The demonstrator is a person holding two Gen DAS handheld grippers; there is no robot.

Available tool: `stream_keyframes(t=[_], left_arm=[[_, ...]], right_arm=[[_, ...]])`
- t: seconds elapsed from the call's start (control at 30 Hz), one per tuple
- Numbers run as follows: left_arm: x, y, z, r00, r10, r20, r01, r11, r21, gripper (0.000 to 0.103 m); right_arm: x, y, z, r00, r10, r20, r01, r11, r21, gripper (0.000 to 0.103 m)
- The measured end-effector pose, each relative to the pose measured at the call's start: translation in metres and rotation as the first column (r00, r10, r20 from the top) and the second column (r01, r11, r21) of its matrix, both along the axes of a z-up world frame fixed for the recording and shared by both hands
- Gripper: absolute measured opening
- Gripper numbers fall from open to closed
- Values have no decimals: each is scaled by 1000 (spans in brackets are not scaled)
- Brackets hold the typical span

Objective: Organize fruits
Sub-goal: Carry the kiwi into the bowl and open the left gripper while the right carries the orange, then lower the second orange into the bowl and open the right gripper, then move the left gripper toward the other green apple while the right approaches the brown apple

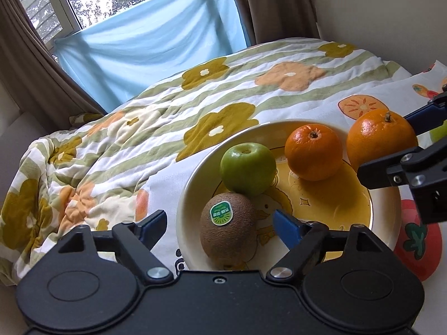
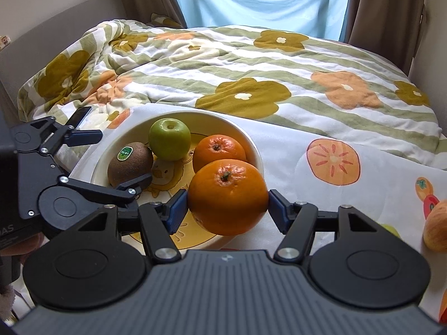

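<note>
Kiwi (image 1: 228, 229) in plate (image 1: 192, 184), left gripper (image 1: 220, 223) fingers spread, clear. Right gripper (image 2: 226, 205) pinching big orange (image 2: 227, 196) over plate; lower, release next.

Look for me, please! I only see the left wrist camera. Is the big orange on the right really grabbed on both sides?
Observer: Yes. The right gripper presses a finger on each side of the big orange.
Operator: Is any fruit still outside the plate?
Observer: Yes, a reddish apple lies on the fruit-print cloth, at the right edge of the right wrist view.
</note>
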State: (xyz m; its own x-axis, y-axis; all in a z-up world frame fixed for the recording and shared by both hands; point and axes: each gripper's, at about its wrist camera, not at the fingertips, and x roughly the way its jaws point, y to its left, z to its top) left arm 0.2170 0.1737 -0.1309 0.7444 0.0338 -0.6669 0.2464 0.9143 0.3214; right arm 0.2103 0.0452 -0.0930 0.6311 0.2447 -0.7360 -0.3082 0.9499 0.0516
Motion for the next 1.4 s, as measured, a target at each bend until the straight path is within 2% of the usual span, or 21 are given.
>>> stream_keyframes(t=[0.13, 0.27, 0.47, 0.87, 0.9, 0.93, 0.97, 1.03, 1.4], left_arm=[[-17, 6, 9, 1000, 7, -11, -8, 1000, -12, 88], [-33, 14, 16, 999, 39, -35, -42, 995, -93, 89], [-49, 16, 18, 996, 76, -45, -83, 984, -156, 89], [-53, 16, 15, 996, 68, -63, -77, 983, -165, 89], [-53, 15, 15, 996, 66, -62, -75, 984, -161, 89], [-53, 15, 15, 996, 66, -60, -75, 985, -154, 89], [-54, 15, 15, 996, 68, -59, -76, 986, -149, 89], [-54, 14, 17, 996, 75, -56, -83, 985, -148, 89], [-69, -1, 33, 988, 146, -46, -152, 976, -156, 91]], right_arm=[[3, 0, 1, 1000, 17, -1, -17, 1000, -18, 77], [5, 7, -1, 998, 54, -8, -54, 998, -33, 77], [9, 24, -10, 993, 109, -38, -112, 991, -70, 77], [7, 36, -24, 986, 150, -72, -158, 980, -121, 78], [6, 36, -23, 987, 151, -60, -158, 980, -123, 79], [4, 36, -20, 988, 149, -42, -153, 980, -126, 85], [3, 35, -17, 989, 147, -21, -149, 980, -135, 96], [-1, 33, -10, 991, 135, 21, -131, 981, -146, 103], [-15, -1, 9, 996, 82, 26, -81, 995, -51, 103]])
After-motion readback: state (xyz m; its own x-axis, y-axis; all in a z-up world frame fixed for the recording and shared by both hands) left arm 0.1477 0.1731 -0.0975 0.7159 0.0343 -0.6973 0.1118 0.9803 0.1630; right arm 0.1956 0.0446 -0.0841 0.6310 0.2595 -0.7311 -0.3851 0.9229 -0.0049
